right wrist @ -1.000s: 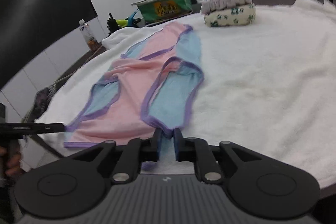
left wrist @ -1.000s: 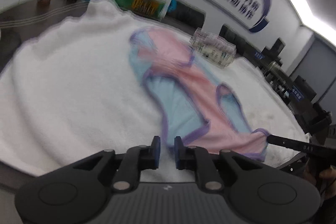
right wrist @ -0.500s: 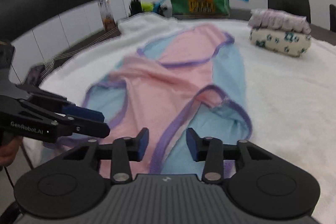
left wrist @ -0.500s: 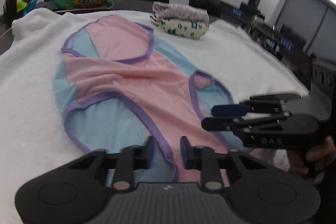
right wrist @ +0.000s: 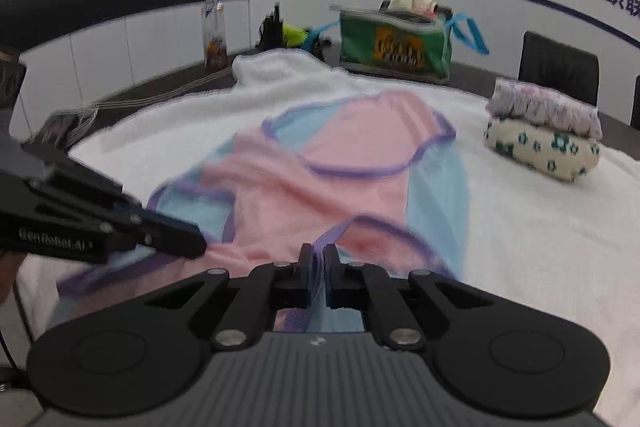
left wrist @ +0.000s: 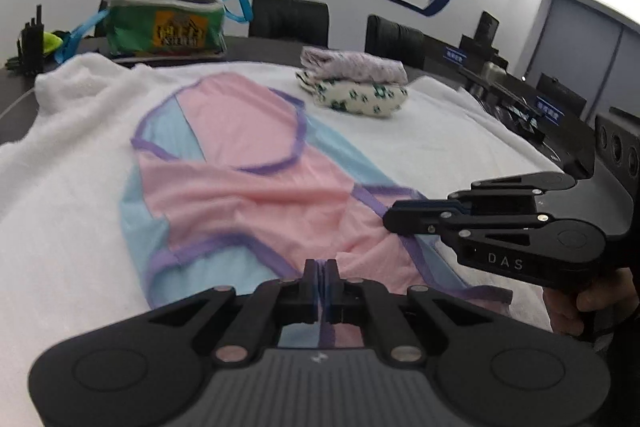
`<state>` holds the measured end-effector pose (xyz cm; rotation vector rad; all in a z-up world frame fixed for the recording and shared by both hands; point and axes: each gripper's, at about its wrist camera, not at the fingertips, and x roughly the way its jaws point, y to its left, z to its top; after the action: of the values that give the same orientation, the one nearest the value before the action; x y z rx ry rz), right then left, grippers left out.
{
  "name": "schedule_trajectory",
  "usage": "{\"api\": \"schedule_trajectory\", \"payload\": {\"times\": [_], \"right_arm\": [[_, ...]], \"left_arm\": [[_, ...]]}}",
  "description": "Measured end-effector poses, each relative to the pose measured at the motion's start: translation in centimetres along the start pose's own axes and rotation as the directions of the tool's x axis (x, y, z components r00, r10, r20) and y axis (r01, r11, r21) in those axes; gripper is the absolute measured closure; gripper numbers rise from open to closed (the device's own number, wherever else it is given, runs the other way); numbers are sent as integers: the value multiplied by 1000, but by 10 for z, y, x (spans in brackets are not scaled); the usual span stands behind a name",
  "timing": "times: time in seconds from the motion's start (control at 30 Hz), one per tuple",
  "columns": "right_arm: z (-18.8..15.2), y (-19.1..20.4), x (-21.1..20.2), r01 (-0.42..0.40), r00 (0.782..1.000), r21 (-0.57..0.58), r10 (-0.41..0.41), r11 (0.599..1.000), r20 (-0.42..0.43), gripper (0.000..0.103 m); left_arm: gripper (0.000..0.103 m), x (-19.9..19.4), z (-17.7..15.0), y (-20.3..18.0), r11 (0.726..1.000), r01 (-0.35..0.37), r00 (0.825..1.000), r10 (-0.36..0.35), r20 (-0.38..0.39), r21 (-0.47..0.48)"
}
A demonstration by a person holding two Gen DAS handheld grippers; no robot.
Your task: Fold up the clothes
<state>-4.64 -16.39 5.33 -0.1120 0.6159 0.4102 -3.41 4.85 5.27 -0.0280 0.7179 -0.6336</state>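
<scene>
A pink and light-blue sleeveless garment (left wrist: 248, 195) (right wrist: 320, 187) with purple trim lies spread on the white towel (left wrist: 60, 187) (right wrist: 540, 247) that covers the table. My left gripper (left wrist: 320, 267) is at the garment's near edge. Its jaws are closing, and the pads press on the purple hem between them. My right gripper (right wrist: 319, 255) is closing the same way on a raised fold of purple trim a little further along that edge. Each view shows the other gripper from the side: the right gripper (left wrist: 390, 217) and the left gripper (right wrist: 198, 247), both low over the pink cloth.
Two folded garments (left wrist: 354, 87) (right wrist: 544, 135) are stacked at the far right of the towel. A green bag (left wrist: 164, 27) (right wrist: 396, 43), a bottle (right wrist: 214, 31) and black chairs (left wrist: 288, 23) stand beyond the far edge. A person's hand (left wrist: 592, 303) holds the right gripper.
Both grippers swung to face the garment from its near edge. Their jaws, apart on either side of the purple hem half a second ago, have closed on it.
</scene>
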Motion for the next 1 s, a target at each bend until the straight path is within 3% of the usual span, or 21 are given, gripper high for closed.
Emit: {"api": "schedule_trajectory", "payload": {"times": [0.07,0.17,0.2,0.27,0.33,0.37,0.47,0.53,0.57,0.63,0.7,0.73,0.9,0.97,1.0], "right_arm": [[4,-4,6,-3,999,-2,3,1000,-42,94],[-2,-7,1,25,997,-39,-28,999,-65,64],[-6,-11,-5,42,998,-39,-44,998,-51,57],[-14,-27,-21,85,996,-12,-85,996,-19,57],[-21,-45,-33,121,993,29,-121,992,3,53],[-21,-58,-34,130,991,69,-131,989,0,50],[-21,-83,-23,109,994,148,-106,983,-26,49],[-22,-85,-8,67,997,153,-59,986,-54,51],[-25,-77,0,63,996,124,-55,990,-65,54],[-31,-62,12,83,994,74,-78,994,-71,81],[-37,-53,10,122,991,60,-118,991,-59,95],[-39,-52,6,134,989,69,-129,989,-67,98],[-51,-49,-15,170,985,79,-167,982,-43,95],[-45,-49,-31,152,988,84,-151,985,-12,87],[-38,-52,-41,139,989,95,-142,986,27,73]], "left_arm": [[101,2,0,1,1000,2,1000,-2,-13,2],[90,-5,-10,4,1000,0,1000,-1,-26,-20],[82,-12,-15,6,1000,4,1000,-4,-23,-26],[64,-34,-28,10,999,18,1000,-17,15,-43],[36,-47,-40,16,996,-2,1000,4,27,-86],[32,-53,-45,20,993,-18,999,21,27,-112],[39,-52,-54,25,983,-77,997,77,-6,-165],[60,-48,-60,19,988,-75,997,73,-23,-136],[61,-48,-62,16,990,-82,997,79,-26,-119],[72,-51,-68,12,990,-115,993,114,-18,-77],[78,-54,-73,10,990,-134,991,134,-10,-53],[78,-57,-75,15,990,-119,993,119,-8,-73],[77,-67,-68,31,985,-57,998,53,-27,-163],[70,-80,-48,37,984,-21,1000,24,12,-174],[57,-86,-35,40,985,-12,999,19,36,-174]]}}
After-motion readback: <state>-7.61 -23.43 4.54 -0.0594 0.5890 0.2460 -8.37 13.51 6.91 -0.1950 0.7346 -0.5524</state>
